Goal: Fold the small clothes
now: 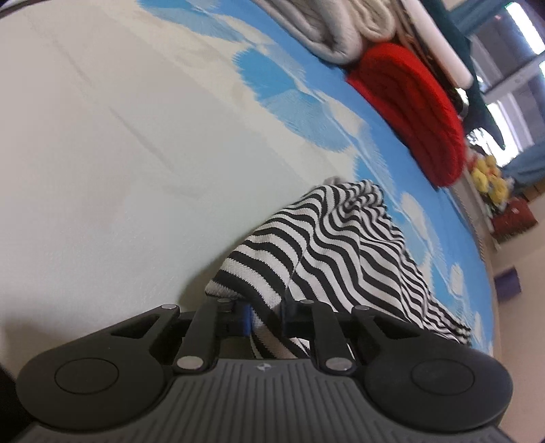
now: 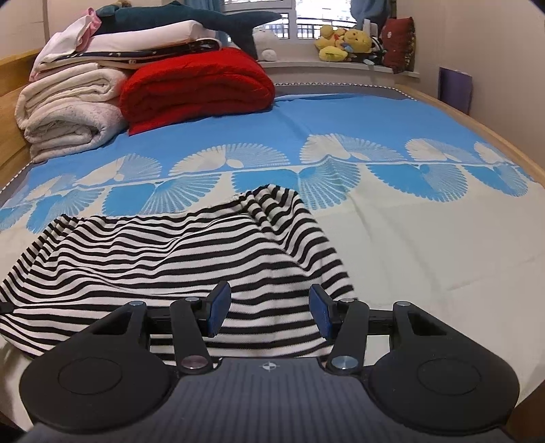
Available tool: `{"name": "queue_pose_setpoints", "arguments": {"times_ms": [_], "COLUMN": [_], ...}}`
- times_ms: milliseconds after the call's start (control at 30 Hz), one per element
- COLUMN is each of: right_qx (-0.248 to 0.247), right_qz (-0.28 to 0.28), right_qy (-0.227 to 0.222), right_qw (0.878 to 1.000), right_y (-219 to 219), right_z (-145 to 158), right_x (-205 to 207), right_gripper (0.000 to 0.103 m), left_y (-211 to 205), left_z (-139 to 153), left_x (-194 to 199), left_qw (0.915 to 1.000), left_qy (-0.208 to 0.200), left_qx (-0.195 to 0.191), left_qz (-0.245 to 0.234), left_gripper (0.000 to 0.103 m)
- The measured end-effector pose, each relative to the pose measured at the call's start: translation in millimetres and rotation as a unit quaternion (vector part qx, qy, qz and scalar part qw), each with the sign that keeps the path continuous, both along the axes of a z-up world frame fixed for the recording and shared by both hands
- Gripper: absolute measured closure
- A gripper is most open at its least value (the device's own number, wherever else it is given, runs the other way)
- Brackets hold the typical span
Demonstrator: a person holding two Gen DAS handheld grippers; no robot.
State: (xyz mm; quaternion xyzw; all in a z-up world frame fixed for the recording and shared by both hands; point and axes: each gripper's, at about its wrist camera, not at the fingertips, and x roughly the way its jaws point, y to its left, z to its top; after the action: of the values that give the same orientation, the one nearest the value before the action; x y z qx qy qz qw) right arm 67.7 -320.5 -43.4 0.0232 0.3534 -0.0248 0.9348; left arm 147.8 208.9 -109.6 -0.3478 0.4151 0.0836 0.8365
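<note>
A black-and-white striped garment (image 2: 177, 259) lies bunched on the bed's blue and cream sheet (image 2: 408, 238). My left gripper (image 1: 265, 317) is shut on an edge of the striped garment (image 1: 327, 252) and lifts it off the sheet; the view is tilted. My right gripper (image 2: 269, 306) is open, its blue pads (image 2: 218, 310) spread just above the near edge of the garment, holding nothing.
A folded red blanket (image 2: 197, 88) and stacked cream blankets (image 2: 68, 112) sit at the far left of the bed, with a plush shark (image 2: 204, 20) on top. Plush toys (image 2: 344, 42) line the windowsill. A wooden bed frame (image 2: 477, 133) runs along the right.
</note>
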Motion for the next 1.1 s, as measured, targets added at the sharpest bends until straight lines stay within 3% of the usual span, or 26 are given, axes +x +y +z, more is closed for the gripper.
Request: {"name": "queue_pose_setpoints", "arguments": {"times_ms": [133, 333, 433, 500, 533, 700, 800, 933, 1100], "right_qx": [-0.005, -0.003, -0.003, -0.002, -0.002, 0.002, 0.005, 0.002, 0.001], "right_qz": [0.008, 0.003, 0.002, 0.000, -0.001, -0.009, -0.014, -0.019, -0.025], "right_qy": [0.001, 0.005, 0.005, 0.005, 0.004, 0.001, -0.001, -0.010, -0.027], "right_qw": [1.000, 1.000, 1.000, 1.000, 1.000, 1.000, 1.000, 1.000, 0.999], "right_y": [6, 4, 2, 1, 0, -7, -12, -17, -22], "right_z": [-1, -2, -2, -2, -2, 0, 2, 6, 15], "right_x": [1, 1, 0, -1, -1, -3, -4, -5, -7], "right_gripper": [0.050, 0.050, 0.050, 0.050, 0.050, 0.050, 0.050, 0.051, 0.053], "left_y": [12, 28, 29, 29, 27, 6, -8, -33, -77], "left_z": [4, -17, -20, -19, -18, -5, 3, 22, 54], "left_x": [-7, -10, -8, -7, -7, -3, 1, 4, 4], "left_qw": [0.9992, 0.9972, 0.9968, 0.9974, 0.9978, 0.9987, 0.9983, 0.9963, 0.9878], "left_qy": [0.013, 0.051, 0.053, 0.050, 0.047, 0.028, 0.011, -0.030, -0.095], "left_qx": [0.029, -0.033, -0.037, -0.030, -0.025, 0.038, 0.057, 0.078, 0.091], "left_qz": [0.024, 0.044, 0.047, 0.042, 0.038, 0.017, 0.008, -0.020, -0.083], "left_gripper": [0.087, 0.068, 0.068, 0.076, 0.082, 0.085, 0.086, 0.087, 0.087]}}
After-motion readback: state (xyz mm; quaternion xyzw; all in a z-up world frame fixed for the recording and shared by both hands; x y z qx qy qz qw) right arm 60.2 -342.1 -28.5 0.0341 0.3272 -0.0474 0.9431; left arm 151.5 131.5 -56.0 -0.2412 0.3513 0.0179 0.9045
